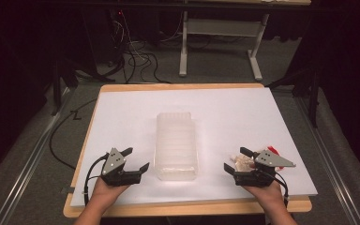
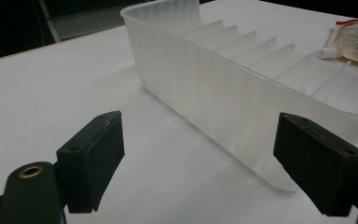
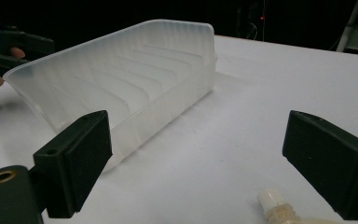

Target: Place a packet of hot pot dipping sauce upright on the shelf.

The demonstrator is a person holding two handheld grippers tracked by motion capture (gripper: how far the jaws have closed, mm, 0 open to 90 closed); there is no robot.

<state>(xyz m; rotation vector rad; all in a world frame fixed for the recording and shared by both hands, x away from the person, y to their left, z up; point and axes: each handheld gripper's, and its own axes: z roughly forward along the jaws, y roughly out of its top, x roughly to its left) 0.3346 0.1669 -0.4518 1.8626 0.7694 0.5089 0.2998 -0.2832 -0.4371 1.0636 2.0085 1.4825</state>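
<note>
A translucent plastic bin [image 1: 176,145] with ribbed dividers lies lengthwise in the middle of the white table [image 1: 225,108]. My left gripper [image 1: 136,159] rests on the table to the bin's left, open and holding nothing; in the left gripper view [image 2: 200,163] its jaws frame the bin's near corner [image 2: 223,93]. To the right of the bin my right gripper [image 1: 236,159] is open above a pale liquid pouch [image 1: 242,161] with a white spout and red trim. That spout [image 3: 277,207] lies just below the open right gripper [image 3: 200,163]. The pouch [image 2: 354,42] also shows beyond the bin.
The bin [image 3: 121,79] is empty inside. The left gripper [image 3: 14,46] and its hand show behind the bin's far end. Cables [image 1: 136,56] and a desk frame [image 1: 183,47] stand on the floor beyond the table. The wooden table edge [image 1: 187,206] runs close to my hands.
</note>
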